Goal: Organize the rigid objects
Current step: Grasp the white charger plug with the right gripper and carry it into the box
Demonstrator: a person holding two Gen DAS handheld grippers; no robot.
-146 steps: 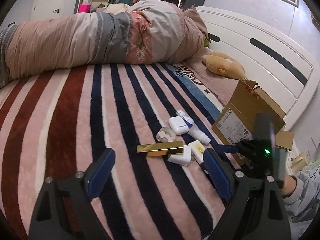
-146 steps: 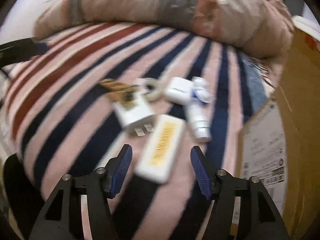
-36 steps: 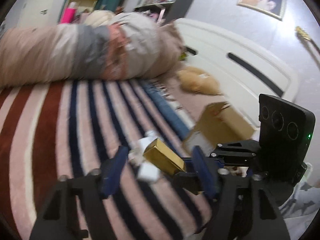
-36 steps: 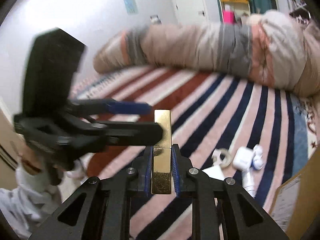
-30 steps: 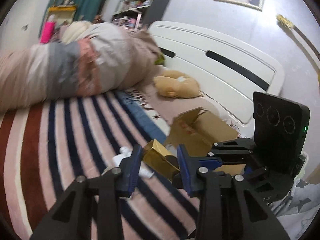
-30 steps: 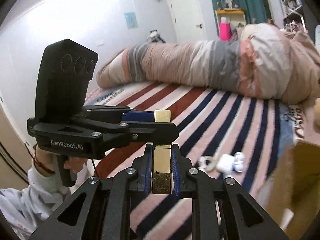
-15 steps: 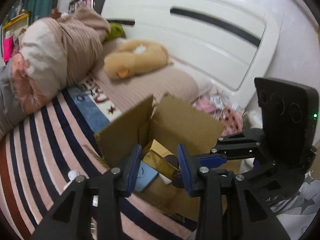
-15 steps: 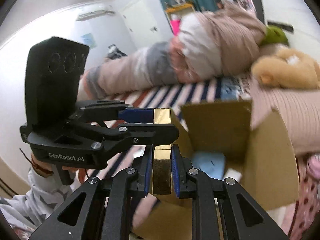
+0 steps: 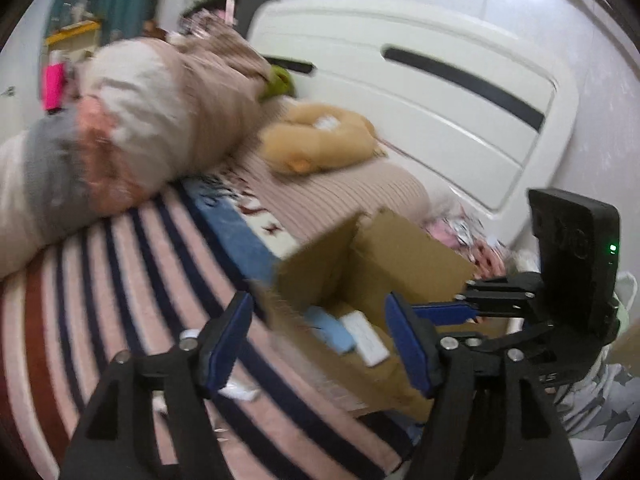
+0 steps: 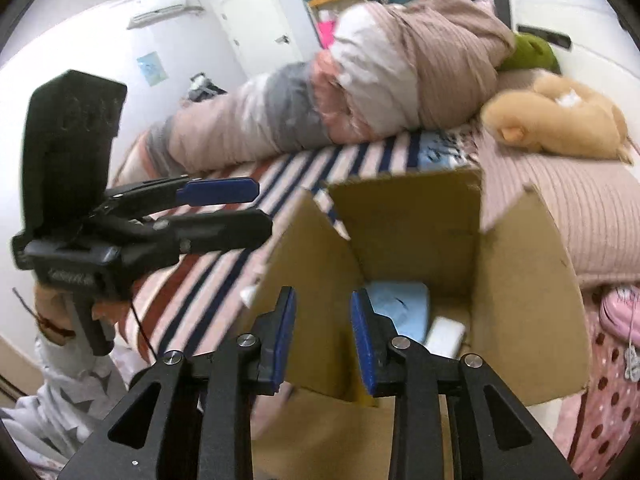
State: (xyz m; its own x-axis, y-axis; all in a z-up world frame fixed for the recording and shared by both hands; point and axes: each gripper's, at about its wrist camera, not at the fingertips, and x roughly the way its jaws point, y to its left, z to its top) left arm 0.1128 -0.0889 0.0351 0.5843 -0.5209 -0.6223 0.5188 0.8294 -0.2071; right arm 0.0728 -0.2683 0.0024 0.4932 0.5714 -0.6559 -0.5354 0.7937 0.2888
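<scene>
An open cardboard box (image 9: 400, 248) (image 10: 520, 280) stands on the striped bed. Inside it I see a light blue item (image 10: 400, 308) (image 9: 332, 328) and a white box (image 10: 446, 334) (image 9: 366, 338). My left gripper (image 9: 316, 344) is open and empty, held over the box's near left side; it also shows in the right wrist view (image 10: 240, 208). My right gripper (image 10: 323, 334) is open and empty above the box's near wall; it also shows in the left wrist view (image 9: 436, 316). The gold bar is not visible. A white item (image 9: 236, 390) lies on the blanket left of the box.
A rolled quilt (image 9: 120, 140) (image 10: 360, 80) lies across the far side of the bed. A tan plush toy (image 9: 320, 140) (image 10: 560, 124) rests near the white headboard (image 9: 440, 80). A pink dotted cloth (image 10: 608, 380) lies right of the box.
Both grippers were shut together on the gold bar over the box; now both are open and the bar is gone from view. The left gripper has drawn back.
</scene>
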